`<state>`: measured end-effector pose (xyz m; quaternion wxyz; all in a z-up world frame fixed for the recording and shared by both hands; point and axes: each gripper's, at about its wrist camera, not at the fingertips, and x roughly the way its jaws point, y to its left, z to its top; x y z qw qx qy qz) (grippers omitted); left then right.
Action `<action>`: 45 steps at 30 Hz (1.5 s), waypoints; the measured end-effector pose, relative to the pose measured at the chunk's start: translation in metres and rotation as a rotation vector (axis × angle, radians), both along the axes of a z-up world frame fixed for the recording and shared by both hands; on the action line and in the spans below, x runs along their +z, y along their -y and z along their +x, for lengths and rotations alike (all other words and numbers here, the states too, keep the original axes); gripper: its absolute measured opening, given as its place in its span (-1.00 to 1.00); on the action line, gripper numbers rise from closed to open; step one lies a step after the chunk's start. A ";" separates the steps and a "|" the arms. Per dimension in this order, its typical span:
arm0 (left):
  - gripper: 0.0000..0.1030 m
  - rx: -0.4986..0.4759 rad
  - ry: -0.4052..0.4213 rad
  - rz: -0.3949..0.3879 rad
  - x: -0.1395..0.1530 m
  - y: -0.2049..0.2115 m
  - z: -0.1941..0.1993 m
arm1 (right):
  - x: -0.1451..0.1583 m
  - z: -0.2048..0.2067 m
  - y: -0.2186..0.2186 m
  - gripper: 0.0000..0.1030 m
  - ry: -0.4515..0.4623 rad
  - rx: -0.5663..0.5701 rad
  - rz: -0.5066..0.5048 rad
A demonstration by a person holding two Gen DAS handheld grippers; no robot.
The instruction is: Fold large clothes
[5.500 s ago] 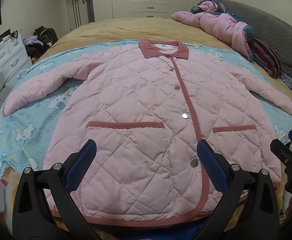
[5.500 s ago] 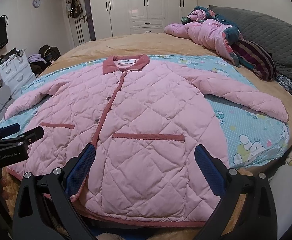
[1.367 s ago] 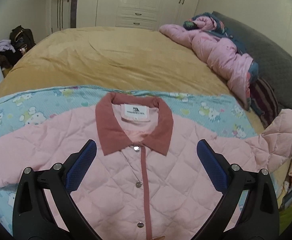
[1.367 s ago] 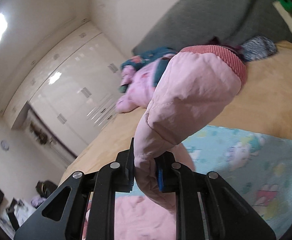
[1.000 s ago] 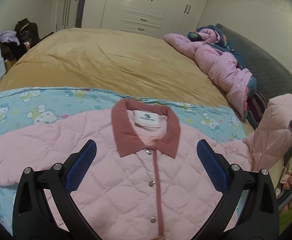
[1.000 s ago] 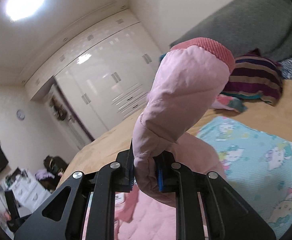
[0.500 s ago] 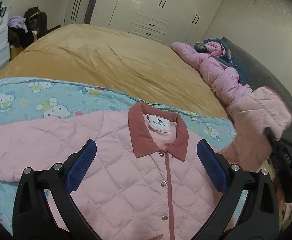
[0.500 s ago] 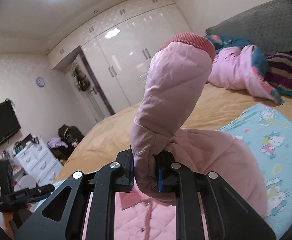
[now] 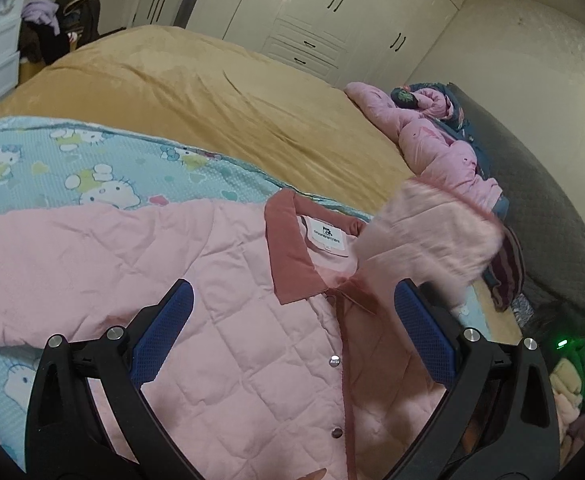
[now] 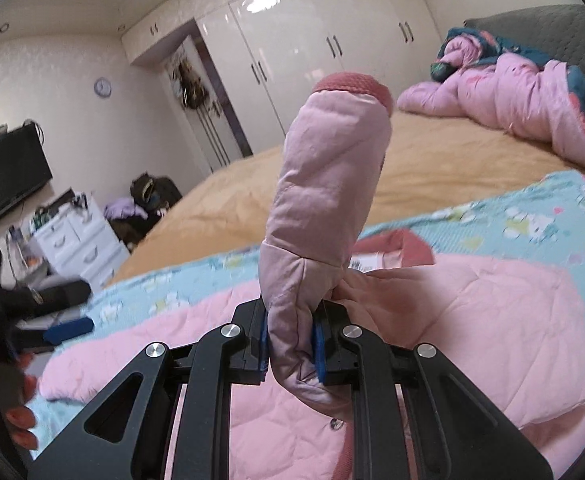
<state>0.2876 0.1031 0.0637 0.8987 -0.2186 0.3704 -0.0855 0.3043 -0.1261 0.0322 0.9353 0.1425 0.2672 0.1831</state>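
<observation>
A pale pink diamond-quilted jacket (image 9: 228,304) with dusty-rose collar (image 9: 288,252) lies on a turquoise cartoon-cat sheet (image 9: 64,168).

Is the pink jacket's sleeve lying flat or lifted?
Lifted: the right tool is shut on the sleeve, whose cuff stands above the jacket.

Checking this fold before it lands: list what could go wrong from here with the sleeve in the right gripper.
1. The right gripper pinches only a bunched bit of the sleeve, with the cuff standing free above; the padded fabric may slip out.
2. The sleeve is passing over the collar; laid there, it could cover the neckline and lie crooked.
3. The left gripper is open above the jacket and pins nothing, so the pull may drag the body askew.
</observation>
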 end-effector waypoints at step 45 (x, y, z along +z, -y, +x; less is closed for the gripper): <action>-0.98 -0.064 -0.139 0.051 -0.096 0.017 0.024 | -0.046 -0.067 0.135 0.60 -0.250 -0.070 0.022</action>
